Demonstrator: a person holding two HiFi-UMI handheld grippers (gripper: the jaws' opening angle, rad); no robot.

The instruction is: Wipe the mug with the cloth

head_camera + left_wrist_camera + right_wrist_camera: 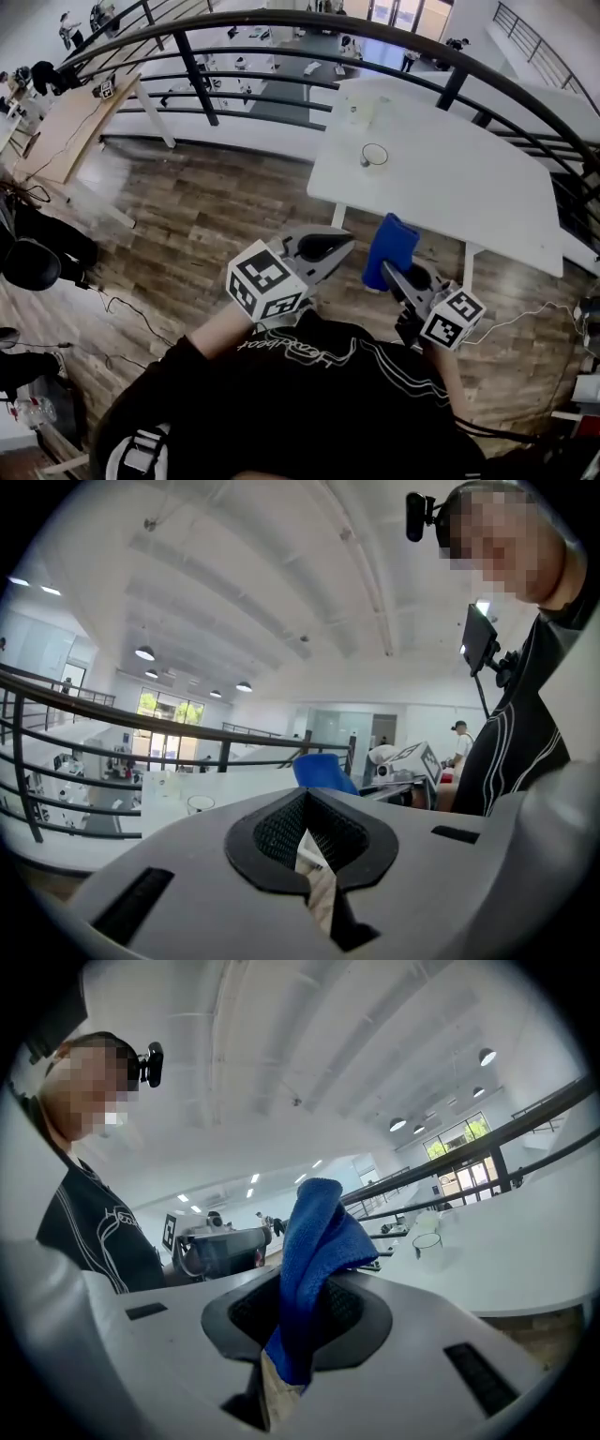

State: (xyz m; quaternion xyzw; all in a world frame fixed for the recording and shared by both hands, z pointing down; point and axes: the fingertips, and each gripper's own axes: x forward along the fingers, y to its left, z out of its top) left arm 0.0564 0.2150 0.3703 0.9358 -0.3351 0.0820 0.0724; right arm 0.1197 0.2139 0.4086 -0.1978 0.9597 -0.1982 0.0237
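A clear glass mug (pixel 373 156) stands on the white table (pixel 450 178), far ahead of both grippers; it also shows small in the left gripper view (pixel 200 804) and the right gripper view (pixel 427 1244). My right gripper (pixel 394 273) is shut on a blue cloth (pixel 389 250), which sticks up from between its jaws (pixel 314 1260). My left gripper (pixel 345 246) is held near my chest, shut with nothing between its jaws. Both grippers are raised in front of the person's body, short of the table's near edge. The blue cloth (pixel 323 771) is visible from the left gripper too.
A curved black railing (pixel 281 37) runs behind the table. A pale object (pixel 366 111) lies at the table's far side. Wooden floor (pixel 206 216) lies below, with cables and a chair at the left. The person's dark top (pixel 309 394) fills the lower head view.
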